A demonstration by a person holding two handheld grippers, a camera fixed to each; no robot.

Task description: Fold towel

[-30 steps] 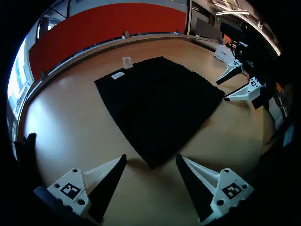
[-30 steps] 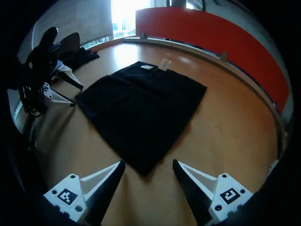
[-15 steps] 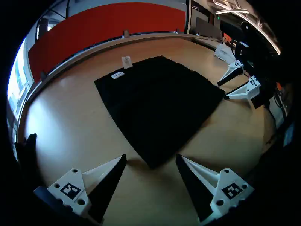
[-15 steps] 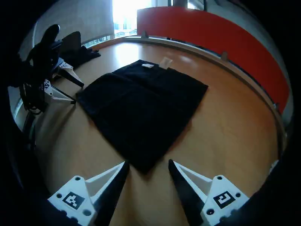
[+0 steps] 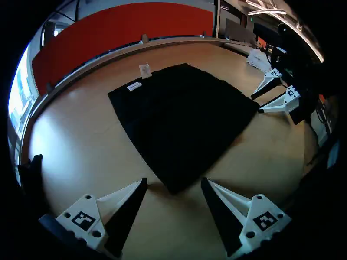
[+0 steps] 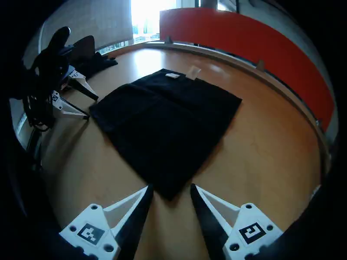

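black towel [image 5: 182,117]: spread flat on wooden surface [image 5: 78,143], white tag [image 5: 134,86] at far edge | left tongs [image 5: 173,181]: open, towel corner between tips | right tongs [image 6: 171,187]: open, likewise

Light wooden worktop [image 5: 78,143], curved at far edge, bordered by low raised rim. Red partition [image 5: 121,30] set behind rim. Bright window [image 6: 147,17] seen past worktop end, glare thrown onto wood. Grey wall panel [image 6: 86,21] beside window. Ceiling light strip [image 5: 264,13] lit overhead.
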